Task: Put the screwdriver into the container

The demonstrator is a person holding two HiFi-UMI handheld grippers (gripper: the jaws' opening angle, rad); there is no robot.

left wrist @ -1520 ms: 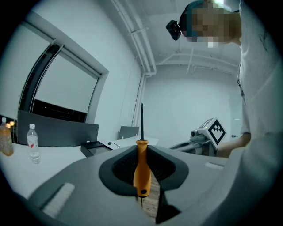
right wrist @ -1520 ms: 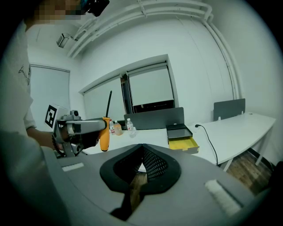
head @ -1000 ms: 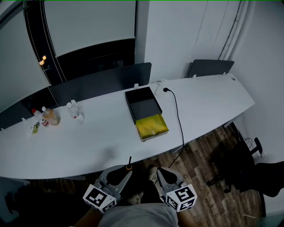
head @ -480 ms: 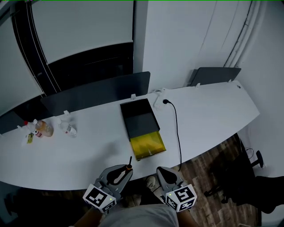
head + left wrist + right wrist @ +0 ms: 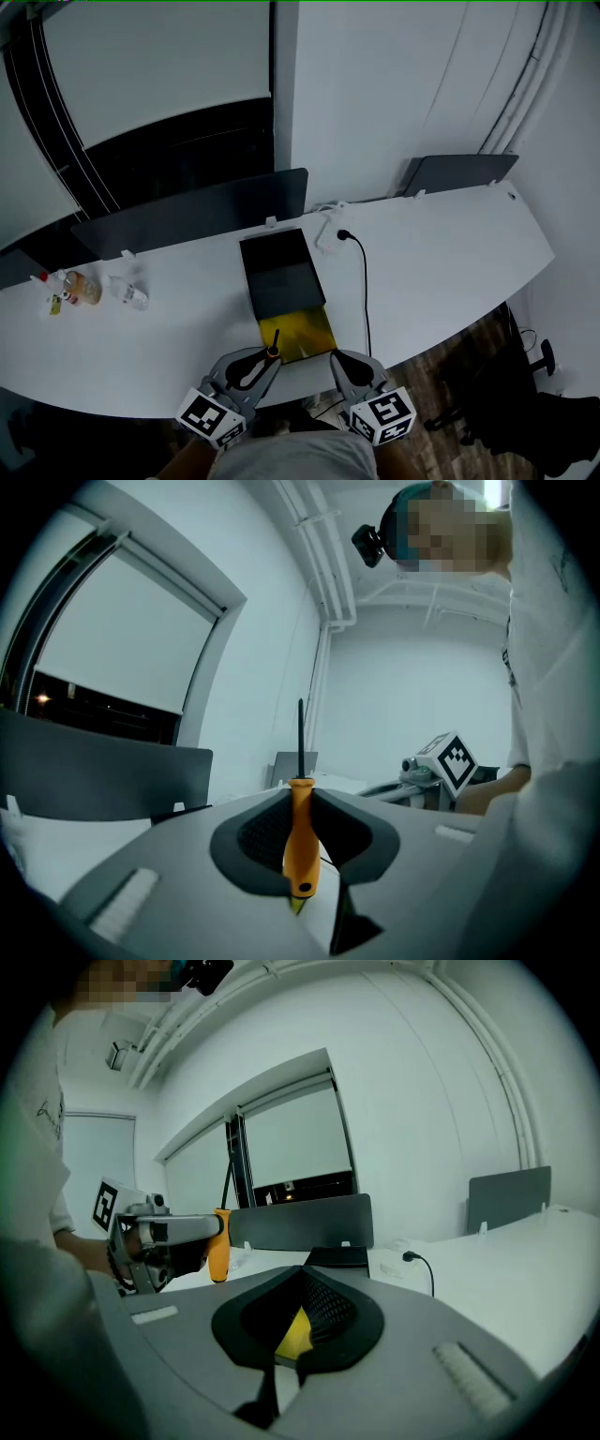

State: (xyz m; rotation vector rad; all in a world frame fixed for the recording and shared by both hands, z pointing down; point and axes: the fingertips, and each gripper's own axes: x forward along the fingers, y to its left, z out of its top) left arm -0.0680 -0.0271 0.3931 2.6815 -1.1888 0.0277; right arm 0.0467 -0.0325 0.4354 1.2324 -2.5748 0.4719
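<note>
Nearer now, white desk (image 5: 441, 253) and container (image 5: 277, 277) lie ahead; left gripper (image 5: 300, 803) fingers (image 5: 255, 834) clamp the screwdriver (image 5: 301, 841), right gripper (image 5: 304, 1274) fingers (image 5: 330, 1312) together.

I find the orange-handled, dark-shafted screwdriver (image 5: 302, 841) standing upright, handle clamped between the jaws of the left gripper (image 5: 262, 361), shaft pointing up. I see the black rectangular open-topped container (image 5: 278, 278) lying flat on the white table just beyond, its near end yellow, its length running away from me.

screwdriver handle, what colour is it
Orange. The screwdriver shows best in the left gripper view, clamped upright between the jaws.
</note>
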